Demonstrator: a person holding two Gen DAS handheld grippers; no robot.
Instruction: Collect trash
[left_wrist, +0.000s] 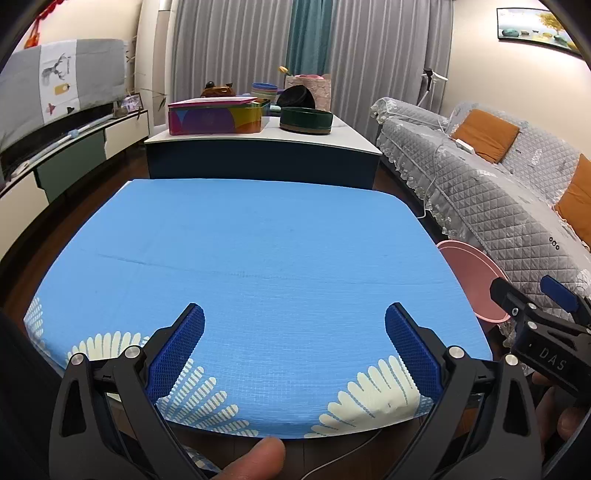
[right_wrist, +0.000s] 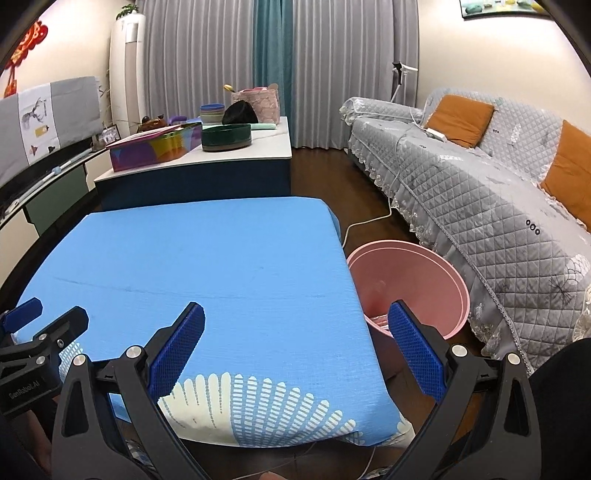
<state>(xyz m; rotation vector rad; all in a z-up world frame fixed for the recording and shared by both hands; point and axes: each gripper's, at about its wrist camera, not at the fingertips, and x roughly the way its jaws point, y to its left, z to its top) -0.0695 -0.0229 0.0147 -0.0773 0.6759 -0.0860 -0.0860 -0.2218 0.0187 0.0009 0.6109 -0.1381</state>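
Note:
A pink bin (right_wrist: 439, 273) stands on the floor right of the blue-covered table (right_wrist: 207, 258); some pale wrappers lie at its bottom. Only a slice of the pink bin (left_wrist: 469, 273) shows in the left wrist view. No loose trash shows on the blue cloth (left_wrist: 258, 266). My left gripper (left_wrist: 294, 345) hovers open over the table's near edge, with nothing between its blue pads. My right gripper (right_wrist: 297, 347) is open too, straddling the table's right edge beside the bin. The right gripper (left_wrist: 535, 306) appears at the right of the left wrist view, the left gripper (right_wrist: 44, 325) at the right view's left.
A grey quilted sofa (right_wrist: 480, 206) with orange cushions runs along the right. A low table (left_wrist: 258, 140) behind holds a colourful box (left_wrist: 218, 120), a dark round tin (left_wrist: 306, 120) and bowls. A white cable (right_wrist: 369, 221) lies on the dark floor. A thumb (left_wrist: 258, 458) shows below.

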